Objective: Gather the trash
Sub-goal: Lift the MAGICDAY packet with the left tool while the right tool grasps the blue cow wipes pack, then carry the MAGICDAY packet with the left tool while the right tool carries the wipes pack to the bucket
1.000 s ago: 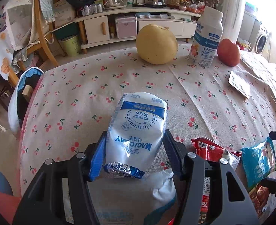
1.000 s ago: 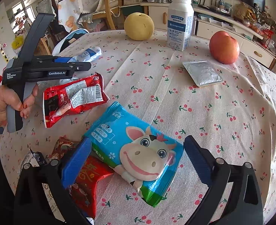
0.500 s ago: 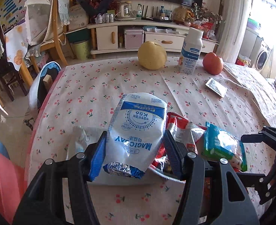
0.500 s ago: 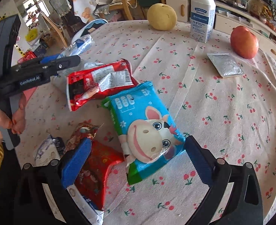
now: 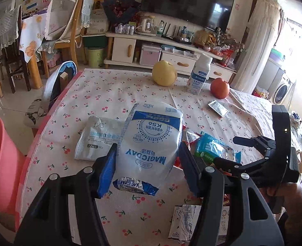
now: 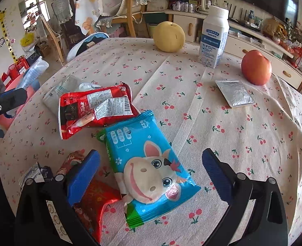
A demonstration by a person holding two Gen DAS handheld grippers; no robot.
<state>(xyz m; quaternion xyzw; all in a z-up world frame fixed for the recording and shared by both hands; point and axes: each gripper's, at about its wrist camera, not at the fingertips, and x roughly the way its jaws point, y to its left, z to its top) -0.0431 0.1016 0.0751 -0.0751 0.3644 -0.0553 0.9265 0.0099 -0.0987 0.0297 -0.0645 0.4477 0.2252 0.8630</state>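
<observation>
Lifted higher than half a second ago, the white MAGICDAY bag (image 5: 149, 143) now hangs clear above the table (image 5: 114, 94), and the pink bin (image 5: 2, 164) has come into view at the left edge of the left wrist frame. The left gripper (image 5: 147, 168) pinches that bag at its lower end between its blue pads (image 5: 107, 170), the bag standing upright at frame centre with its print upside down.

Five more wrappers lie on the cherry-print cloth. One white cleaning-wipes pouch (image 5: 98, 139) lies flat left of the held bag. One red Tarik snack wrapper (image 6: 95, 108) lies crumpled at centre left of the right wrist frame, its lower right corner touching one blue cow-face packet (image 6: 148, 170). One red foil wrapper (image 6: 93, 203) sits at the lower left, partly behind the left finger of the right gripper (image 6: 151, 176). One white printed wrapper (image 5: 184, 223) lies near the bottom edge of the left wrist frame. One silver foil sachet (image 6: 234, 93) lies apart at the right, near one red apple (image 6: 256, 67).

Across the top of the table stand one yellow pear (image 6: 169, 37) and one white bottle (image 6: 213, 39), upright, beside each other but not touching.

The right gripper is spread wide, its two blue pads either side of the cow-face packet's lower end without touching it. In the left wrist frame it shows at the right edge, held level over the wrappers, a hand (image 5: 284, 192) wrapped round its handle.
</observation>
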